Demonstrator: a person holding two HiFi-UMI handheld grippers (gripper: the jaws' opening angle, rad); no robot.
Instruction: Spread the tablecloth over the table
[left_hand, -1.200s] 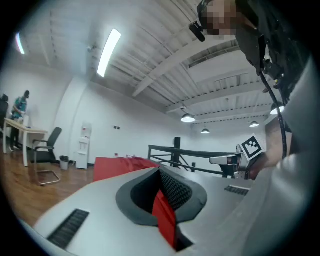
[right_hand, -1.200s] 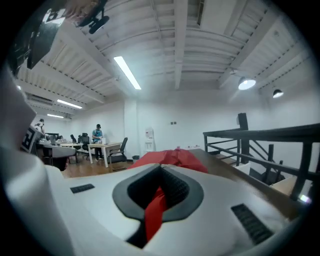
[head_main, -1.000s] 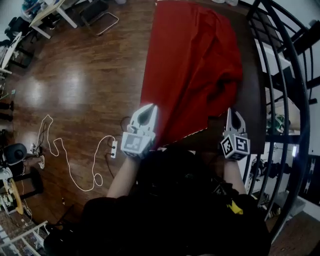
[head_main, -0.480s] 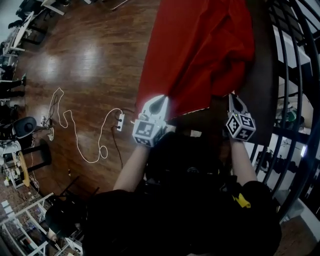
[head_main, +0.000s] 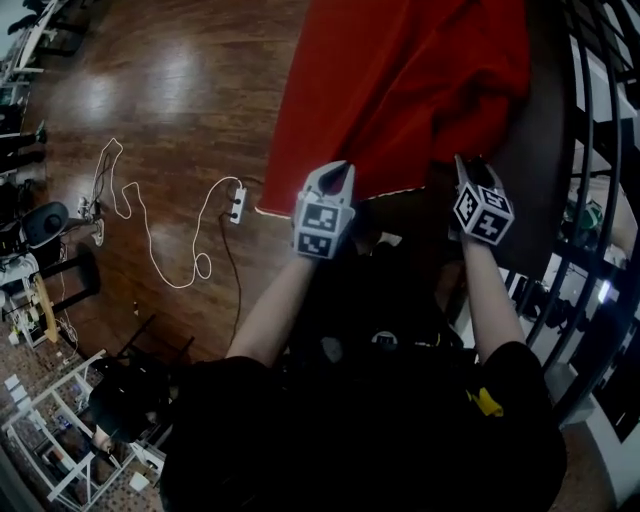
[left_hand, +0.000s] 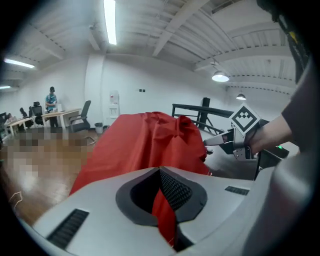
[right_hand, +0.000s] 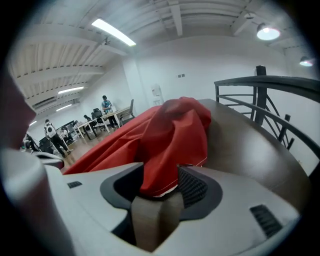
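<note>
Tablecloth (head_main: 400, 90), red, lies on the dark brown table (head_main: 540, 170), only partly spread. Its left side hangs over the table's left edge toward the wooden floor (head_main: 170, 110). Toward the right edge the fabric is bunched in loose folds, and a bare strip of table shows along that edge. The near hem, with a pale stitched border, runs across close to the table's near edge.

Left gripper (head_main: 338, 175) is at the near left corner of the cloth. Its jaws are closed on the fabric: in the left gripper view a fold of red cloth is pinched between the pads.

Right gripper (head_main: 470, 168) is at the near end of the bunched folds, with bare table just to its right. Its jaws have just been opening and now stand apart. The right gripper view shows the hem draped between them with the pads not pressing on it, and table surface visible through the gap.

Black railing (head_main: 590, 150) borders the table's right side. White cable (head_main: 150, 235) and a power strip (head_main: 237, 205) lie on the floor, left of the hanging cloth.
</note>
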